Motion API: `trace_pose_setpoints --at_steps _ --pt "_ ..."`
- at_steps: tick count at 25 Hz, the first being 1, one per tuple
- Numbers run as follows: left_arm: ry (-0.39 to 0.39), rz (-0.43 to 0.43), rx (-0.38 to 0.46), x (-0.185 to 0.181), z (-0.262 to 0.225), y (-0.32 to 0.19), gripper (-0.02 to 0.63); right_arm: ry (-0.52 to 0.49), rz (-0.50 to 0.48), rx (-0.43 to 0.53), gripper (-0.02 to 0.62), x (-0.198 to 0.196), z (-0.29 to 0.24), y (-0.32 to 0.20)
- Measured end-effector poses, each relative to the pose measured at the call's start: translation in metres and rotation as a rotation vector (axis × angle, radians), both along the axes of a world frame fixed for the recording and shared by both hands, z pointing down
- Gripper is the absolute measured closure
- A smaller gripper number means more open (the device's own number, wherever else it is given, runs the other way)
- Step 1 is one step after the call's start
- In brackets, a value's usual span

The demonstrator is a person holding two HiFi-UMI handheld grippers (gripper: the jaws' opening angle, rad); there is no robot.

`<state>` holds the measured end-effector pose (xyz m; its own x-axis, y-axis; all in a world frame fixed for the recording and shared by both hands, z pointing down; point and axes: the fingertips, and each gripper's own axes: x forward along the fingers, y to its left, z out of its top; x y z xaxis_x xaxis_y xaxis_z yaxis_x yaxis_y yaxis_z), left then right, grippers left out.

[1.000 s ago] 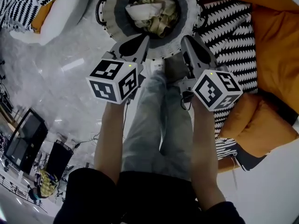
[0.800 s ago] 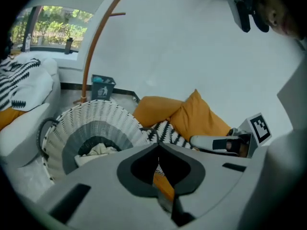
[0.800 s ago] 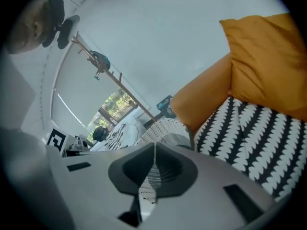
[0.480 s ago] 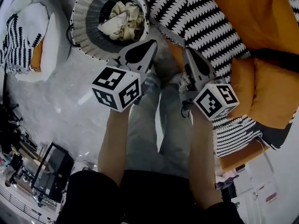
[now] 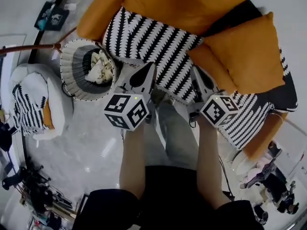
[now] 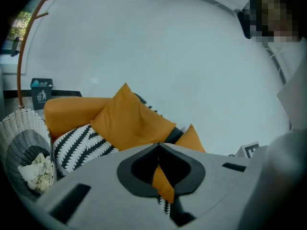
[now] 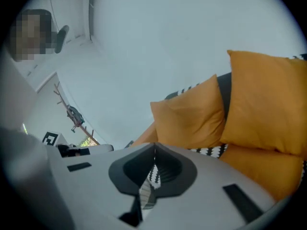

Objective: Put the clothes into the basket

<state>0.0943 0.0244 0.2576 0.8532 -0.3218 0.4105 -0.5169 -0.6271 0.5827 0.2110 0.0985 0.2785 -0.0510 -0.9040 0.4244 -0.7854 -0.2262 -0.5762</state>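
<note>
The round woven basket (image 5: 72, 75) stands on the floor at the left, with crumpled cream clothes (image 5: 100, 67) inside it. My left gripper (image 5: 150, 67) is shut with nothing in it and points at a black-and-white striped cloth (image 5: 148, 40) spread on the orange sofa (image 5: 182, 8). My right gripper (image 5: 195, 72) is shut and empty too, beside the left one over the sofa's front edge. In the left gripper view the shut jaws (image 6: 158, 145) face orange cushions (image 6: 129, 123), with the basket (image 6: 19, 138) at the far left. The right gripper (image 7: 154, 147) faces orange cushions (image 7: 192, 119).
A white seat with a striped cloth (image 5: 33, 104) stands left of the basket. A second striped cloth (image 5: 252, 116) lies at the sofa's right end. A thin curved pole (image 5: 29, 48) and a small bin (image 5: 53, 16) stand behind the basket. The person's grey trouser legs (image 5: 172, 133) are below.
Both grippers have risen and swung away from over the basket toward the sofa. The basket has slid from top centre to the left of the view.
</note>
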Motion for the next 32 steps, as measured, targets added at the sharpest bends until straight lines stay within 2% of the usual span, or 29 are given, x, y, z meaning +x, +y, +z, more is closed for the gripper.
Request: trace_pose_setpoints --at_steps 4,8,10,14,22,25,29,32 --pt "0.067 0.048 0.025 0.052 -0.075 0.023 0.597 0.019 0.111 0.062 0.583 0.048 -0.069 0.031" --pt "0.129 0.114 0.095 0.097 -0.140 0.036 0.597 -0.012 0.280 0.200 0.583 0.091 -0.141 0.061" --pt "0.140 0.134 0.120 0.112 -0.163 0.042 0.597 0.012 0.323 0.244 0.583 0.106 -0.168 0.071" --pt "0.129 0.184 0.180 0.126 -0.200 0.049 0.597 0.090 0.393 0.287 0.583 0.126 -0.213 0.085" --pt "0.170 0.254 0.366 0.172 -0.290 0.046 0.597 0.346 0.482 0.312 0.583 0.164 -0.311 0.115" --pt "0.196 0.294 0.405 0.195 -0.315 0.065 0.597 0.422 0.530 0.295 0.583 0.182 -0.336 0.140" --pt "0.257 0.386 0.483 0.228 -0.356 0.097 0.597 0.480 0.588 0.345 0.583 0.203 -0.374 0.169" --pt "0.271 0.426 0.534 0.243 -0.375 0.118 0.597 0.520 0.606 0.349 0.583 0.209 -0.390 0.183"
